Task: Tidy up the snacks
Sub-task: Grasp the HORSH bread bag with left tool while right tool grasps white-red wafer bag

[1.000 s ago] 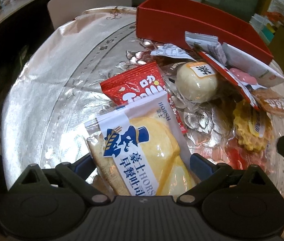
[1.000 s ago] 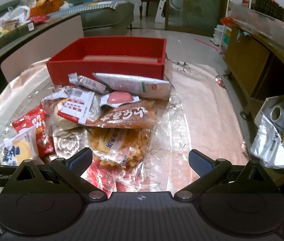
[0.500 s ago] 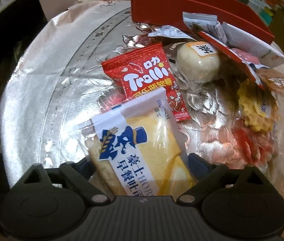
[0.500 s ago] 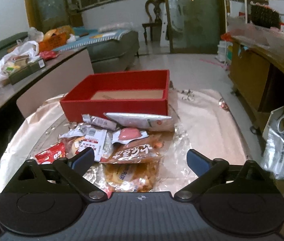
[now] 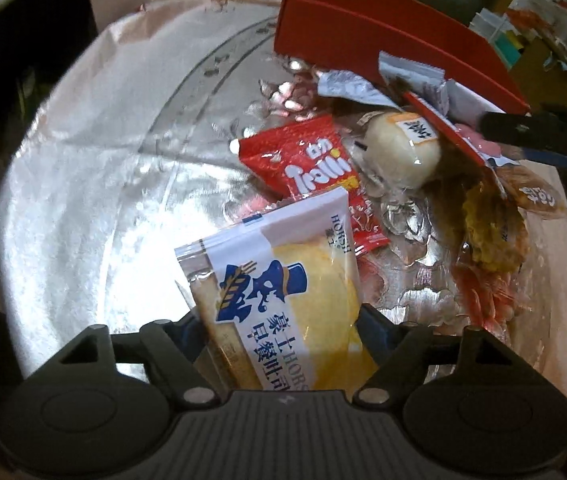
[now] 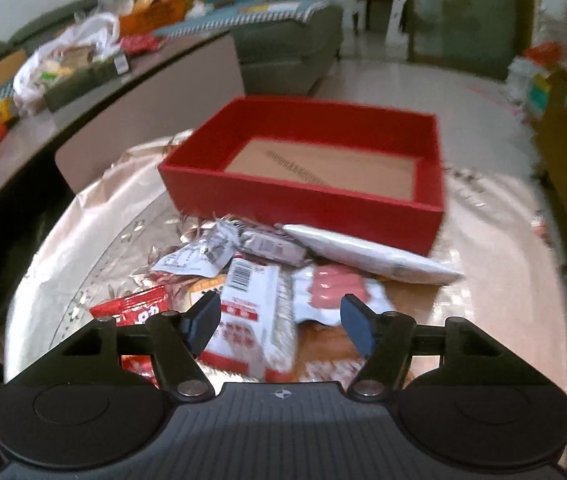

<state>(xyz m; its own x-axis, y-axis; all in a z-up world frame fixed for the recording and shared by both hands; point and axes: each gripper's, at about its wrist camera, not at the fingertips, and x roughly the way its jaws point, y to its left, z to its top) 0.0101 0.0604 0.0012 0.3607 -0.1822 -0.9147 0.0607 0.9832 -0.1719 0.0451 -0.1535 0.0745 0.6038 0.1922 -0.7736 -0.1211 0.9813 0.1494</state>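
The left claw (image 5: 283,320) is closing on the toast packet (image 5: 283,300), its jaws pressing both sides of the near end. The packet's long axis is running straight away from the claw, tilting up off the silver tabletop (image 5: 95,184). The red box (image 6: 303,184) is sitting beyond the snack pile, up and right of this hand. The right claw (image 6: 279,316) is closing too, gripping nothing, hanging over a white-and-red wrapper (image 6: 251,312).

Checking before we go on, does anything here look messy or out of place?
Yes. The snacks lie in a loose overlapping heap on the foil-covered table, while the red box behind them holds none. Nothing looks spilled or torn.
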